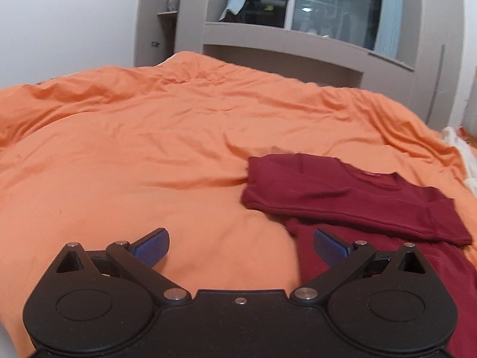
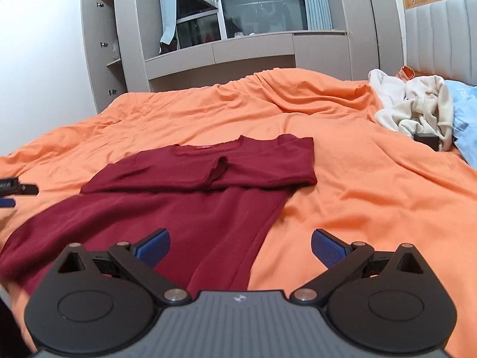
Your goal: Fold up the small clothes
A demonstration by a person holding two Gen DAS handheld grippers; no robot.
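While the dark red long-sleeved knit shirt [image 2: 190,197] lies flat on the wrinkled orange bed cover [image 2: 357,194], sleeves folded across its chest, the left gripper [image 1: 241,247] and right gripper [image 2: 241,247] hover over its lower edge, fingers spread wide, holding nothing.

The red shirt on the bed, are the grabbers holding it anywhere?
No. Both the left gripper and the right gripper are open with nothing between their fingers. The red shirt lies on the orange bedcover.
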